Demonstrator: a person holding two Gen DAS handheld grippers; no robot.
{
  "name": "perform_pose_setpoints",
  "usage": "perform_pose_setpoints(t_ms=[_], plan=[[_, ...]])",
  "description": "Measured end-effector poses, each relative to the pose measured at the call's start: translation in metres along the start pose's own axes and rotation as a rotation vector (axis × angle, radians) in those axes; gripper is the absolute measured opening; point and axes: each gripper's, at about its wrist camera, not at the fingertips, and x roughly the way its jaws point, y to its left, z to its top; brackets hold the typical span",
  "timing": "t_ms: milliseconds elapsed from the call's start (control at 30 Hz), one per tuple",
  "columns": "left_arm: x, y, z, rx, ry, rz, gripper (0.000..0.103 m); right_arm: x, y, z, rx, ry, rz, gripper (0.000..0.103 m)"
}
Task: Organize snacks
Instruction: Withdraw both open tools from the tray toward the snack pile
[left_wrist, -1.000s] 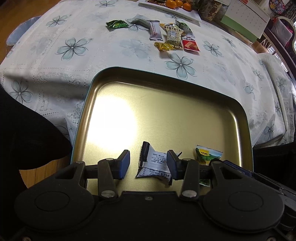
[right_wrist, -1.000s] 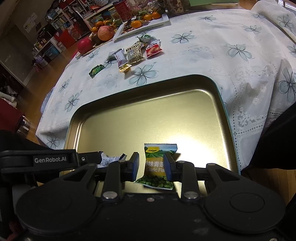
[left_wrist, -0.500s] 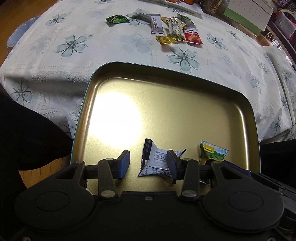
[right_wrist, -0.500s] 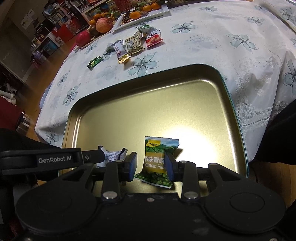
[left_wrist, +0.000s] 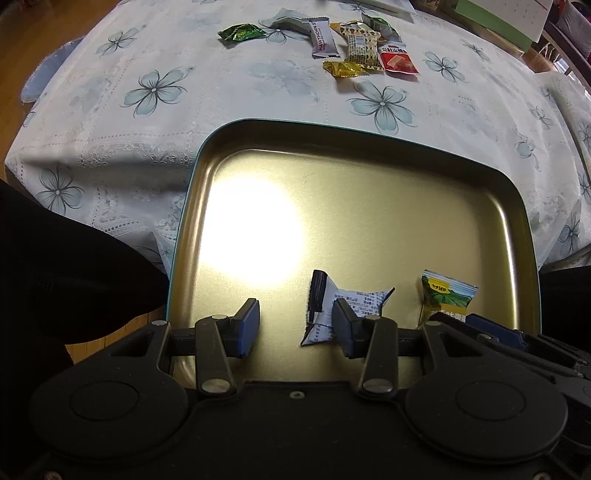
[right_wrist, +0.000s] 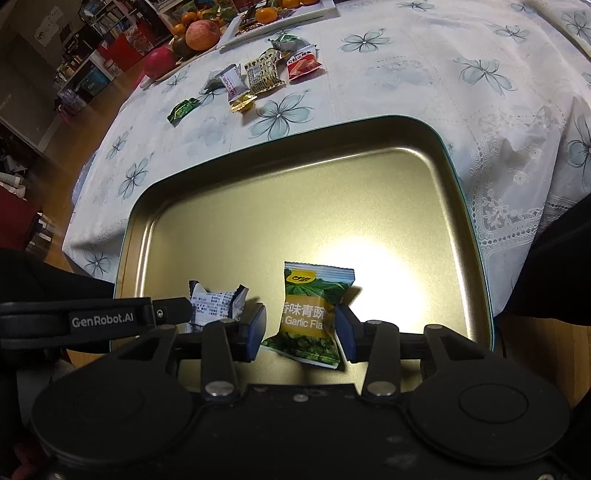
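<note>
A shallow rectangular metal tray (left_wrist: 369, 206) with a gold, shiny inside, rounded corners and a thin teal rim lies on a white tablecloth (left_wrist: 240, 92) printed with pale blue flowers and edged with lace. A bright round glare sits on the smooth tray floor.

The left gripper (left_wrist: 295, 326), black plastic with blue pads, is spread wide over the near part of the tray and pinches nothing. A crinkled white and black printed candy wrapper (left_wrist: 340, 306) lies on the tray floor just beside its right finger; whether they touch I cannot tell.

The right gripper (right_wrist: 301, 330) is also spread. Between its fingers lies a flat green and yellow snack packet (right_wrist: 310, 314) with the words "Garlic Fla", resting on the tray. The pads stand close to its sides; if they press it, I cannot tell. The black body of the left gripper, marked "GenRobot.AI", covers part of the white wrapper in the right wrist view.

Far on the cloth, well apart from the tray, a group of small wrapped snacks (left_wrist: 354, 48) waits: green, grey, white, gold and red foil pieces. Beyond them stands a white plate with oranges (right_wrist: 280, 14), and an apple (right_wrist: 201, 35) beside it.
</note>
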Motion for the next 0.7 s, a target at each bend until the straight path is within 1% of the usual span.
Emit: perform_pose_setpoints(t_ms=[133, 233, 333, 500, 600, 700], plan=[[-0.009, 0.010, 0.011, -0.006, 0.001, -0.018, 0.051, -0.004, 0.003, 0.008, -0.028, 0.023, 0.020, 0.045], [-0.019, 0.016, 0.027, -0.008, -0.024, -0.021, 0.051, -0.005, 0.007, 0.019, -0.054, 0.048, 0.043, 0.045], [-0.028, 0.019, 0.048, 0.006, -0.058, -0.032, 0.051, -0.004, 0.013, 0.040, -0.081, 0.063, 0.064, 0.045], [-0.031, 0.019, 0.088, 0.042, -0.101, -0.022, 0.051, -0.001, 0.016, 0.087, -0.097, 0.054, 0.077, 0.045], [-0.027, 0.020, 0.112, 0.043, -0.103, -0.022, 0.051, 0.004, 0.015, 0.120, -0.080, 0.046, 0.075, 0.045], [-0.021, 0.021, 0.137, 0.038, -0.106, -0.015, 0.051, 0.011, 0.015, 0.153, -0.076, 0.034, 0.054, 0.045]])
